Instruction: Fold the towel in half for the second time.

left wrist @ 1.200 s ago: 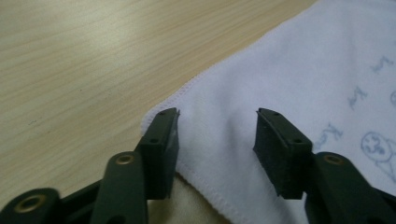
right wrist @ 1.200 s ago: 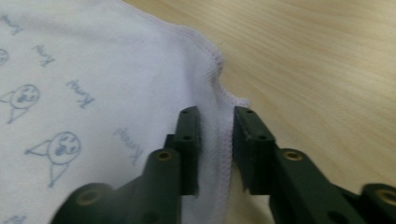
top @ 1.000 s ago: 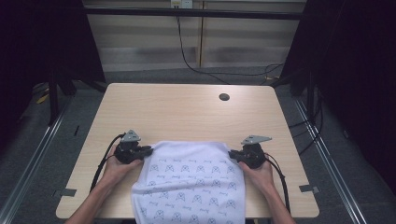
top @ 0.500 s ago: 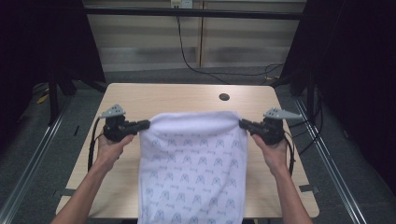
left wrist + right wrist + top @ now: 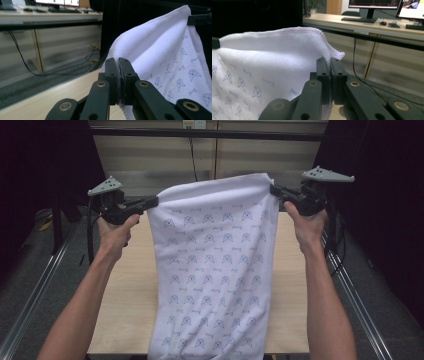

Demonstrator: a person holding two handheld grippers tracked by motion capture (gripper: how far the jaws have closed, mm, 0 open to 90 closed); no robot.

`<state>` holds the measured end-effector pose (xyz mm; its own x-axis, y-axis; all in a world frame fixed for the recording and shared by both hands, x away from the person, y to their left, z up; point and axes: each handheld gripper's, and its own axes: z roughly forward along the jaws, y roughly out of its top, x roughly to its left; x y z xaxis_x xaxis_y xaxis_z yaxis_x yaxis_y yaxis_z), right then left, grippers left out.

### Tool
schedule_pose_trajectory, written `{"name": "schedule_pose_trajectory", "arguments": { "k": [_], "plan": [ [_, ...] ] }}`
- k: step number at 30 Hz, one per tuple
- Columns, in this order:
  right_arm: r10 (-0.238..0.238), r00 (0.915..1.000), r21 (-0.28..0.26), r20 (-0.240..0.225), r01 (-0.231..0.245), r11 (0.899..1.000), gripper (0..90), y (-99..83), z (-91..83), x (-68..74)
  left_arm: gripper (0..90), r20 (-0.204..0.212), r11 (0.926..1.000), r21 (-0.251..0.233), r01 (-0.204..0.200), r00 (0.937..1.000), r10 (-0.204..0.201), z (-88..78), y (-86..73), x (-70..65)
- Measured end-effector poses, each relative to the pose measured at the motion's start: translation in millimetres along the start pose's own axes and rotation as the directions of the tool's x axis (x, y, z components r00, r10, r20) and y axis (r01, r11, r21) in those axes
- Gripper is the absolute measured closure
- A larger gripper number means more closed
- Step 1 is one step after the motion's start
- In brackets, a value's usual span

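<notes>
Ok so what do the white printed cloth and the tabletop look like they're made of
Cloth: looks like soft, matte terry or microfibre; fuzzy nap, stitched hem and limp drape between the left gripper and right gripper. Tabletop: pale wood or wood-look laminate, smooth, low sheen, faint grain; which one I cannot tell.

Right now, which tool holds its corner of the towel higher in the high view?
The right tool; the towel edge slopes down toward the left tool.
</notes>
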<state>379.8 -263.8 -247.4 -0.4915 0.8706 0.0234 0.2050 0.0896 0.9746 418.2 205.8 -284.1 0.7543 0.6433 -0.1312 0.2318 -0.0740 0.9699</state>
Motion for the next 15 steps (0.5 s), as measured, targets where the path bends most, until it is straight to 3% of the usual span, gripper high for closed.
{"name": "schedule_pose_trajectory", "arguments": {
  "k": [2, 5, 7, 12, 15],
  "plan": [
    [0.001, 1.0, -0.005, 0.002, -0.001, 1.0, 87.2, 1.0, -1.0, -0.5, 86.3, 0.013, 1.0, 0.002, -0.002, 0.9999, 0.002, -1.6, -3.2, -2.6],
    [0.018, 0.9993, 0.011, -0.032, -0.018, 1.0, 87.3, -19.4, -5.8, 2.3, 86.3, 0.028, 0.9994, 0.033, -0.008, 0.9996, 0.007, -6.6, -22.0, -3.9],
    [0.047, 0.9963, 0.026, -0.072, -0.045, 0.999, 87.3, -41.9, -12.3, 6.6, 86.3, 0.064, 0.9986, 0.049, 0.019, 0.9977, -0.022, -11.4, -39.5, -4.8],
    [0.069, 0.9877, 0.103, -0.141, -0.055, 0.993, 87.3, -103.3, -32.6, 24.8, 86.3, 0.112, 0.9945, 0.103, 0.018, 0.9932, -0.029, -27.7, -86.3, -19.9],
    [0.11, 0.9775, 0.133, -0.18, -0.086, 0.987, 87.3, -138.0, -51.4, 35.3, 86.3, 0.146, 0.9909, 0.127, 0.046, 0.9873, -0.064, -40.9, -116.7, -28.6]
  ]
}}
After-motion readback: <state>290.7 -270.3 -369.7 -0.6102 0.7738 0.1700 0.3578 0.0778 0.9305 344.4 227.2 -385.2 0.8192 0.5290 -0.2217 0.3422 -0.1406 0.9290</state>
